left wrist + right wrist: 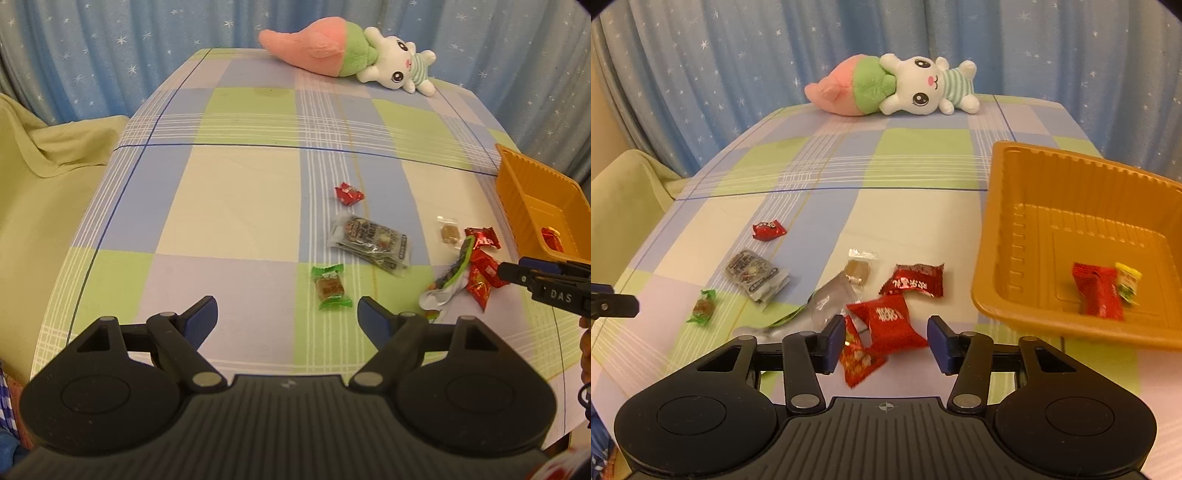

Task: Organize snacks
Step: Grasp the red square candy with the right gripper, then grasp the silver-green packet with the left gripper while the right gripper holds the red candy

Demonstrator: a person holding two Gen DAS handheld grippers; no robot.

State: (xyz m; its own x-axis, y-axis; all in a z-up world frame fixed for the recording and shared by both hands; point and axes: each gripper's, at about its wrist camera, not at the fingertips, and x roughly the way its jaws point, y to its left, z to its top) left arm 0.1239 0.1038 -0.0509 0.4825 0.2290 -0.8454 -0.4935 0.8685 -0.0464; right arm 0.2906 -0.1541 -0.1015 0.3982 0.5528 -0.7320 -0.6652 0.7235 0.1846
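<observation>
The right gripper (886, 341) hangs low over a checked cotton tablecloth (916, 206), its ribbed blue pads partly parted and pressing on nothing. A puffy red foil packet (886, 321) lies between them, with a crinkled red wrapper (858, 360) just beside the left pad. At 12 o'clock from these lies another red foil sachet (914, 284); at 11 o'clock a clear sachet with a brown sweet (860, 269) and a long silvery pouch (831, 295). The left gripper (286, 319) stands wide open and empty, a green-ended candy (330, 288) just ahead of its fingers at 1 o'clock. Further off at 1 o'clock lie a glossy printed sachet (373, 242) and a small red sweet (348, 194). At 2 o'clock from the right gripper sits a ridged orange plastic tray (1008, 236), tilted, holding a red packet (1099, 291) and a yellow one (1127, 282). A plush rabbit (923, 86) lies at the table's far edge, before a starred blue curtain (738, 55).
</observation>
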